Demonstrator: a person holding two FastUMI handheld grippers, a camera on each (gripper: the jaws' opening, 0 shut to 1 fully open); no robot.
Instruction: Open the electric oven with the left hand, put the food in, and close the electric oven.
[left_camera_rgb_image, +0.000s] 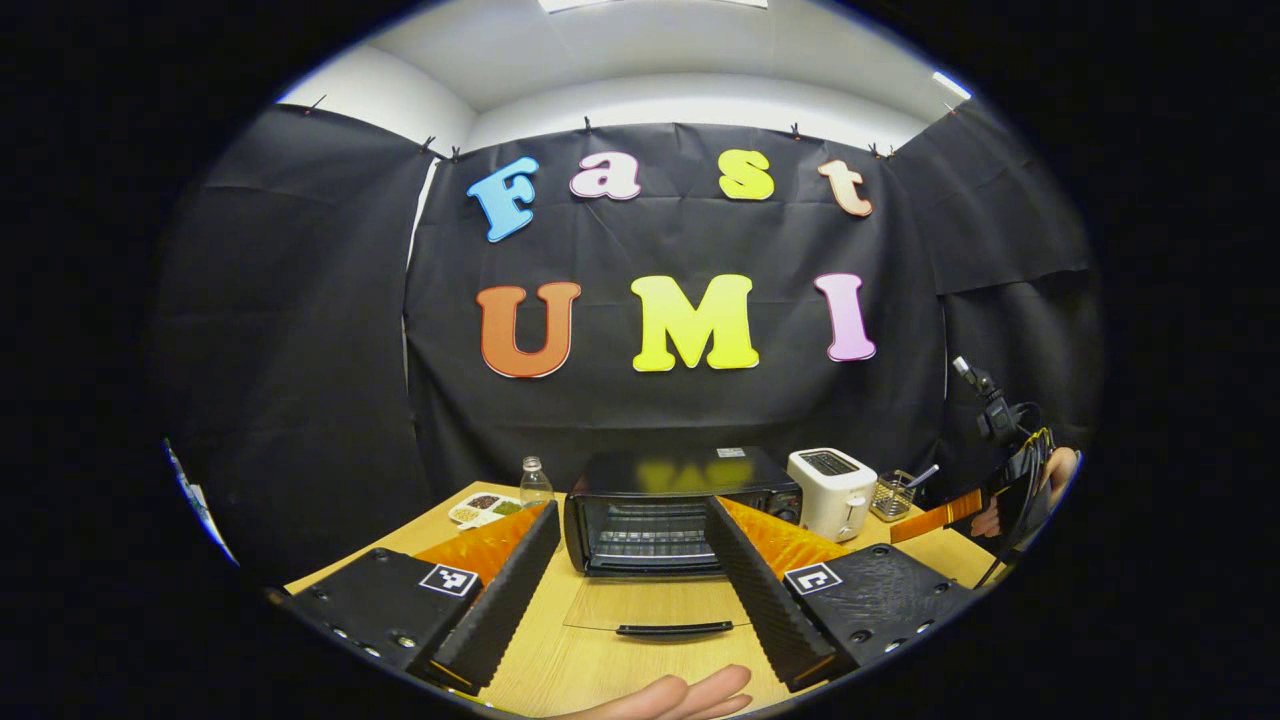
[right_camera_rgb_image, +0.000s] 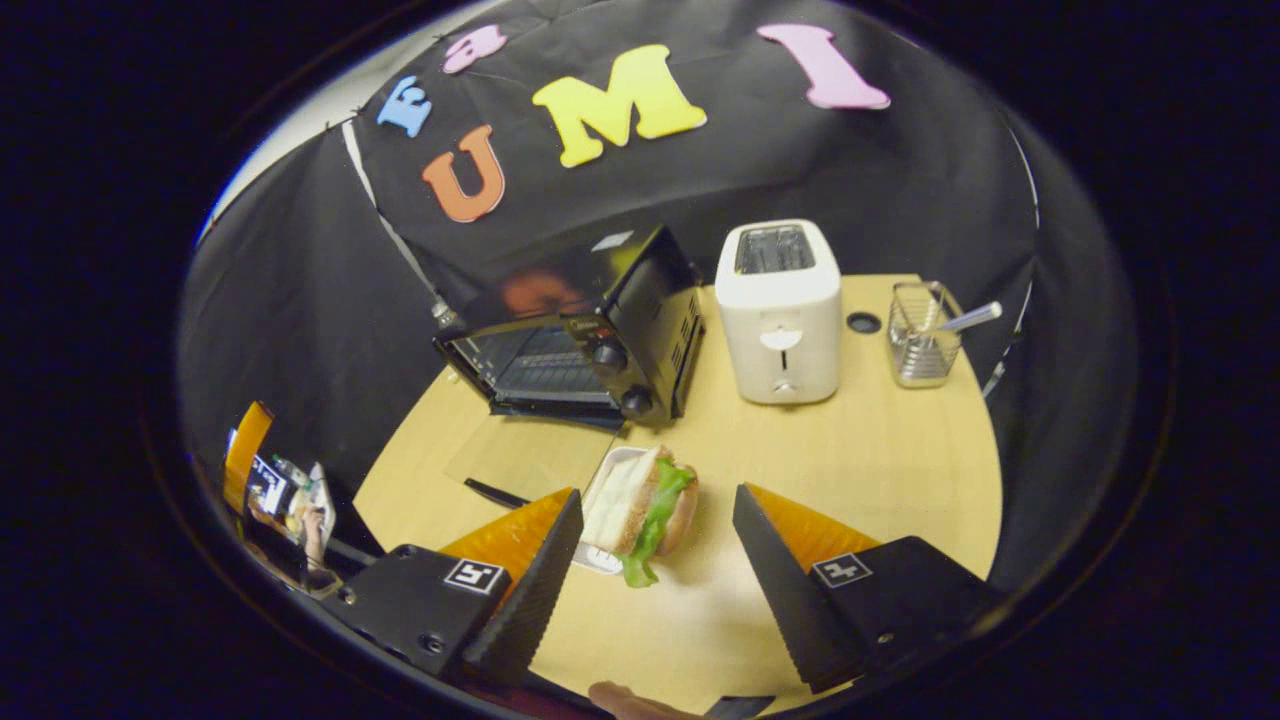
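- The left tongs (left_camera_rgb_image: 635, 540) hang released above the near edge of the surface (left_camera_rgb_image: 560, 670), fingers wide apart with nothing between them, aimed at the oven (left_camera_rgb_image: 680, 505).
- The oven stands toward the far edge of the surface, its door (left_camera_rgb_image: 660, 605) dropped flat onto the wood, handle (left_camera_rgb_image: 674, 629) nearest the tongs; the rack (left_camera_rgb_image: 655, 540) inside shows bare.
- The right tongs (right_camera_rgb_image: 655, 515) are also released, fingers spread to either side of the sandwich (right_camera_rgb_image: 645, 510) without touching it.
- The sandwich, with lettuce hanging out, lies on a white tray (right_camera_rgb_image: 606, 500) just beside the open door, near the oven's front corner under the two knobs (right_camera_rgb_image: 620, 378).
- A white toaster (right_camera_rgb_image: 780, 310) stands just beside the oven on its knob side; beyond it sits a wire basket (right_camera_rgb_image: 920, 345) with a utensil in it, near the far corner.
- On the oven's other side, by the far edge, stand a clear bottle (left_camera_rgb_image: 536, 482) and a divided dish (left_camera_rgb_image: 484, 508) of small foods.
- A hand (left_camera_rgb_image: 670, 697) shows at the near edge in the left gripper view.
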